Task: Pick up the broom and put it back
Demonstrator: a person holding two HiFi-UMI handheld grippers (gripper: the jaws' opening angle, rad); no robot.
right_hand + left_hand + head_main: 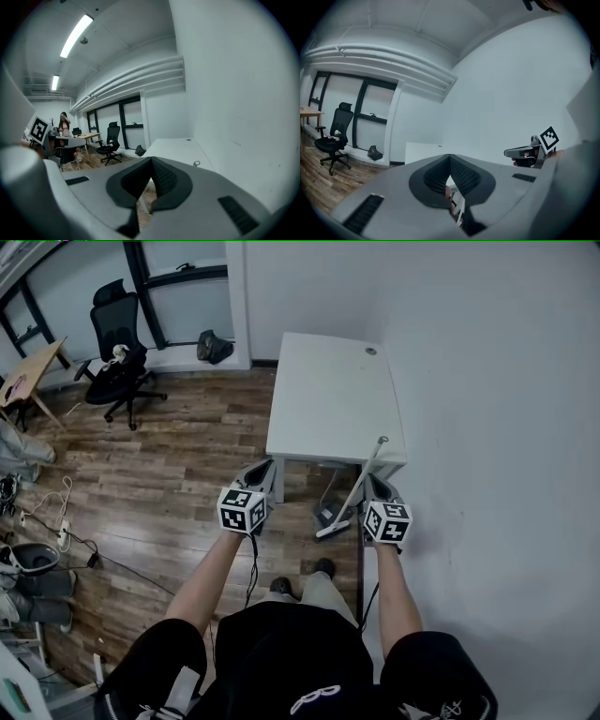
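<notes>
The broom (356, 488) has a white handle and leans against the front edge of the white table (328, 399), its head on the wood floor beside a grey dustpan (330, 512). The ring at the handle's top (196, 163) shows over the table edge in the right gripper view. My left gripper (265, 466) hovers left of the broom, jaws shut and empty. My right gripper (372, 481) sits just right of the handle, apart from it, also shut with nothing held. Both sets of jaws meet at their tips in the left gripper view (450, 157) and the right gripper view (151, 159).
A white wall (497, 427) runs close along the right. A black office chair (120, 343), a wooden desk (28, 376) and a black bag (214, 346) stand at the back left. Cables (56, 521) lie on the floor at left. A person (64, 123) stands far off.
</notes>
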